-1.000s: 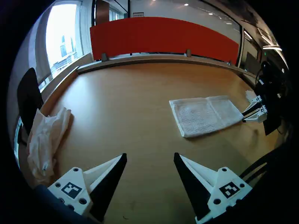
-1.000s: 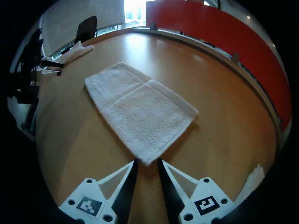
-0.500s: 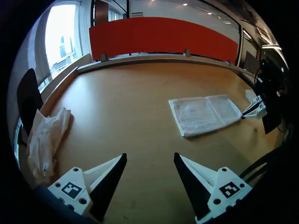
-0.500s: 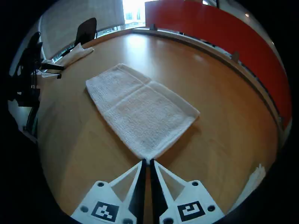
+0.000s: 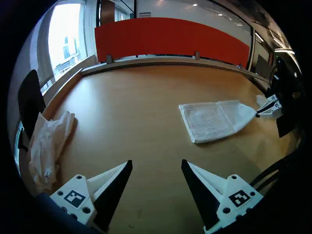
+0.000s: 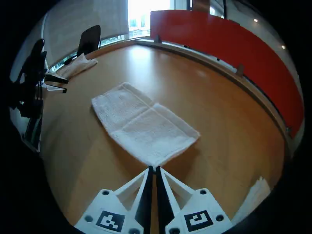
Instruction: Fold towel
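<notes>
One wooden bench (image 5: 132,101) carries one folded white towel (image 6: 140,124). Its long axis runs from the right tool (image 6: 153,173) away toward the far left. One crumpled white cloth (image 5: 48,144) lies at the bench edge. Of the two tools, the right pinches the towel's near corner, and the left tool (image 5: 156,165) gapes above bare wood.

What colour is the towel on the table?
White. The towel shows best in the right gripper view.

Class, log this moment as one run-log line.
right gripper: shut on towel corner, corner raised | left gripper: open, over bare table | crumpled cloth: near table edge
</notes>
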### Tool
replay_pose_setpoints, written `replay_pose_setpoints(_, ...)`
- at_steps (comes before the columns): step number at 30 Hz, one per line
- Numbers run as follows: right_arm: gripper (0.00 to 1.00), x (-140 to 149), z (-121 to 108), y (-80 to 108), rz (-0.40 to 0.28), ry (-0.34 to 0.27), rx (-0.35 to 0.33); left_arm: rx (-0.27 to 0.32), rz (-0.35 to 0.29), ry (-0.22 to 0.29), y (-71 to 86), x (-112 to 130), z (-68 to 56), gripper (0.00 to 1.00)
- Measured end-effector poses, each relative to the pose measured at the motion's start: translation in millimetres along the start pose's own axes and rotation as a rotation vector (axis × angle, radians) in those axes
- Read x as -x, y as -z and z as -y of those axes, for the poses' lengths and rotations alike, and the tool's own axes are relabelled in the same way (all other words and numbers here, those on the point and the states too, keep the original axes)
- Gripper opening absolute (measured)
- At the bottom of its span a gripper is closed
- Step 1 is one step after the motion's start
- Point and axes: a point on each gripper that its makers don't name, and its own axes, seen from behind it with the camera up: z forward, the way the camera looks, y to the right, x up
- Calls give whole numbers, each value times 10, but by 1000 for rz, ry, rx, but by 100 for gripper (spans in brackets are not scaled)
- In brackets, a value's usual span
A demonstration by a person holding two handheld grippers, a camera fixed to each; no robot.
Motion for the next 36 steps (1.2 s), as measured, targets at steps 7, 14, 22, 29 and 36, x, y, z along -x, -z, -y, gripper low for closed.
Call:
replay_pose_setpoints(7,6,-112,-59,122,-28,-1,19,1,-1,-10,3,-12,-18,93)
replay_pose_setpoints(14,6,-254,-63,196,-54,14,18,7,-1,-11,19,-6,-59,93)
replay_pose_setpoints(22,6,-557,-8,144,-84,71,-6,9,3,-8,41,10,-85,93)
replay_pose_setpoints(29,6,-945,115,58,-117,140,-50,8,8,9,82,41,-101,93)
replay_pose_setpoints(36,6,-1287,339,-103,-129,230,-114,6,10,27,119,63,-111,93)
